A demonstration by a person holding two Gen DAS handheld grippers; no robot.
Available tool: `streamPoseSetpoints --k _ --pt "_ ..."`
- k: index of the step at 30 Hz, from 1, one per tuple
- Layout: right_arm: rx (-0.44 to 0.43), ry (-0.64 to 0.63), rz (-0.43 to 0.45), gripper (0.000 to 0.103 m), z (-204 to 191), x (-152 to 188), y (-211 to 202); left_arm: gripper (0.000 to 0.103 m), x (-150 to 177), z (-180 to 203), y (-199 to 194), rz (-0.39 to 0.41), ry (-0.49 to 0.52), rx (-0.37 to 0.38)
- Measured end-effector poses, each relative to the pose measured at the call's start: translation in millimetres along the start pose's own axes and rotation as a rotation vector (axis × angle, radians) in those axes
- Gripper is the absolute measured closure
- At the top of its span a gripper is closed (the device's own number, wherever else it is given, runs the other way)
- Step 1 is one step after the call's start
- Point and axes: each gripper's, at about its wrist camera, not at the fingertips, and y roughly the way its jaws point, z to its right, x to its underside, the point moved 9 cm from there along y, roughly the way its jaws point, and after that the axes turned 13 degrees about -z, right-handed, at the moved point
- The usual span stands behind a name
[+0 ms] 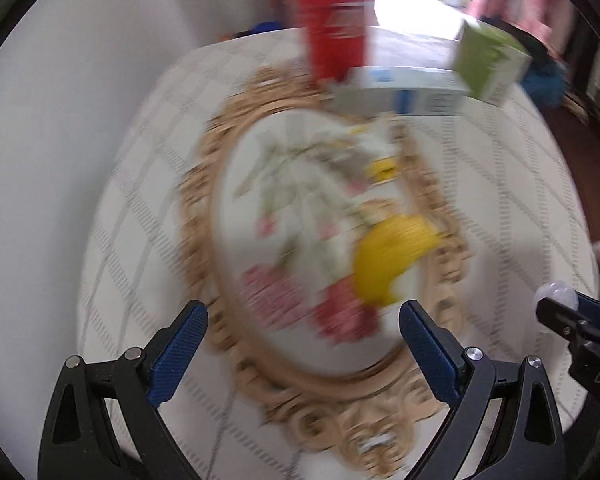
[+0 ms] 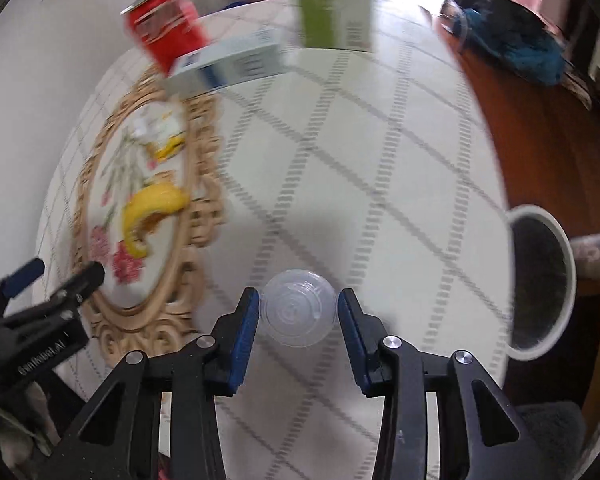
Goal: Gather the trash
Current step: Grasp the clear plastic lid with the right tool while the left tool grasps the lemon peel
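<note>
Worktop (image 2: 380,168) round, white cloth with grey dashed diamond grid. On it: one clear plastic cup (image 2: 299,314), ribbed, round; one red can (image 2: 166,38), metal; two cardboard boxes, one white-blue (image 2: 228,66) lying flat, one green (image 2: 332,8) upright; one oval tray (image 2: 140,216), carved tan rim, floral centre, carrying one yellow peel (image 2: 152,208), curved. One white-rimmed bin (image 2: 540,280) past the right edge. Right hand-held gripper (image 2: 299,316) pinching the cup at the near edge, blue pads on both sides. Left hand-held gripper (image 1: 303,344) spread wide over the tray, nothing between the pads.
</note>
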Motion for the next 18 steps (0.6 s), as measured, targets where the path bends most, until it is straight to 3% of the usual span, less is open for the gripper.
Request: streamPoseSetpoints --k 5,7,8,9,13,18 --pt "-0.015 0.073 -0.008 0.06 35.5 0.9 -2.0 0.009 -28.3 37.5 8.7 -0.017 0.13 0.011" --pt "-0.026 0.077 -0.013 0.06 40.5 0.4 -0.8 0.036 -33.8 44.8 11.9 -0.019 0.151 -0.001" --pt "-0.027 0.077 -0.017 0.06 46.0 1.1 -1.8 0.044 -34.5 47.2 13.0 -0.025 0.155 0.01" --pt "-0.029 0.079 -0.018 0.06 48.1 2.2 -1.3 0.061 -37.2 47.0 16.0 -0.031 0.154 0.021" --pt "-0.037 0.077 -0.01 0.06 47.7 0.2 0.9 0.068 -32.1 53.8 10.2 -0.021 0.158 0.021" --pt "-0.035 0.058 0.028 0.06 46.5 -3.6 -16.0 0.071 -27.2 49.8 -3.2 0.019 0.138 0.015"
